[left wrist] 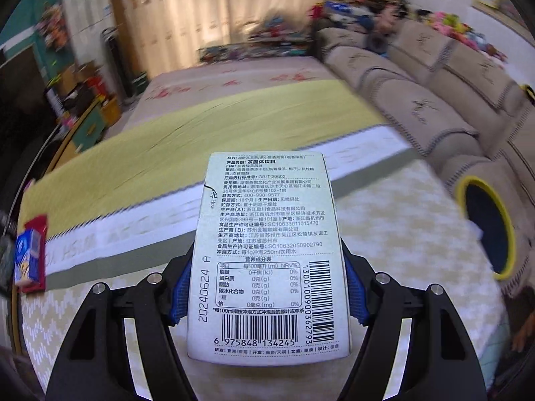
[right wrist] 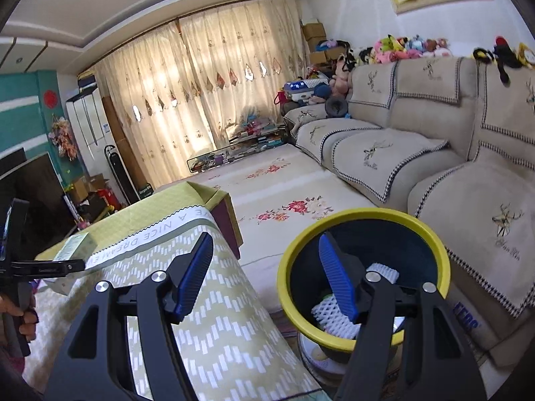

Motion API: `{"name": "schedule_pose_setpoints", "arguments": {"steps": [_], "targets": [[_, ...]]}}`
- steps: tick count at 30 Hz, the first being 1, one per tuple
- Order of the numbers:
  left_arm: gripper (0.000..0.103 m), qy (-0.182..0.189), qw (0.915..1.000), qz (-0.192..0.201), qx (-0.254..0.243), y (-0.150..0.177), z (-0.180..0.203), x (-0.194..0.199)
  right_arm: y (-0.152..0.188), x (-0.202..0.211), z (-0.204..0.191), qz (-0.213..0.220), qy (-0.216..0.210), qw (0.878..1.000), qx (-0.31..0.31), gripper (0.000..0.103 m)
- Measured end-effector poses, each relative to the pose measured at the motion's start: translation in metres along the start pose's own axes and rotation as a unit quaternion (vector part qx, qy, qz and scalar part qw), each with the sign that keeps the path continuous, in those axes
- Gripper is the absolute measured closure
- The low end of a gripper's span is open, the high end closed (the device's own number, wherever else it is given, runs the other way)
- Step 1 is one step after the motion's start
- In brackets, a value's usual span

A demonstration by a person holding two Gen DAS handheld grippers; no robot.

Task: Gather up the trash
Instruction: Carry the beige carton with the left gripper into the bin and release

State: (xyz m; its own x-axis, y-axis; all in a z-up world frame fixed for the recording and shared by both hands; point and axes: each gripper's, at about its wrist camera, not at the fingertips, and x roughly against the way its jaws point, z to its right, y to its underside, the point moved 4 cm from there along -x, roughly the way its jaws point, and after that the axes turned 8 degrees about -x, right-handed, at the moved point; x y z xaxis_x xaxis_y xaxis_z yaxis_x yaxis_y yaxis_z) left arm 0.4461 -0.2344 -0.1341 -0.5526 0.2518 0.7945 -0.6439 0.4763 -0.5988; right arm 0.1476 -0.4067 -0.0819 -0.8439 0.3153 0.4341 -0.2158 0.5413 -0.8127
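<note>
My left gripper (left wrist: 267, 284) is shut on a pale green tea box (left wrist: 271, 254) printed with text and barcodes, held above the table. The box also shows in the right wrist view (right wrist: 75, 245), gripped by the left gripper (right wrist: 67, 265) at the far left. My right gripper (right wrist: 267, 267) is open and empty, over the gap between the table and the trash bin. The dark bin with a yellow rim (right wrist: 362, 224) stands by the sofa and holds white foam netting (right wrist: 334, 317). The bin also shows at the right in the left wrist view (left wrist: 486, 227).
The table has a green patterned cloth (right wrist: 217, 317). A red and blue carton (left wrist: 30, 257) stands at its left edge. A beige sofa (right wrist: 434, 167) runs along the right. A round tin (right wrist: 321, 357) sits under the bin. A TV (right wrist: 26, 193) stands at left.
</note>
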Motion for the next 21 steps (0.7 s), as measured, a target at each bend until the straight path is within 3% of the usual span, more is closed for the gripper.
{"name": "schedule_pose_setpoints", "arguments": {"steps": [7,15,21], "targets": [[0.032,0.079,0.9929,0.014,-0.087,-0.028,0.132,0.011,-0.021,0.033,0.038,0.035,0.033,0.999,-0.001,0.04],[0.032,0.154,0.9715,-0.003,-0.18,-0.044,0.287,-0.003,-0.026,0.079,0.107,0.069,0.108,0.992,-0.019,0.036],[0.031,0.19,0.9601,-0.043,-0.201,-0.054,0.378,-0.035,-0.019,0.094,0.15,0.065,0.138,0.986,-0.067,0.036]]}}
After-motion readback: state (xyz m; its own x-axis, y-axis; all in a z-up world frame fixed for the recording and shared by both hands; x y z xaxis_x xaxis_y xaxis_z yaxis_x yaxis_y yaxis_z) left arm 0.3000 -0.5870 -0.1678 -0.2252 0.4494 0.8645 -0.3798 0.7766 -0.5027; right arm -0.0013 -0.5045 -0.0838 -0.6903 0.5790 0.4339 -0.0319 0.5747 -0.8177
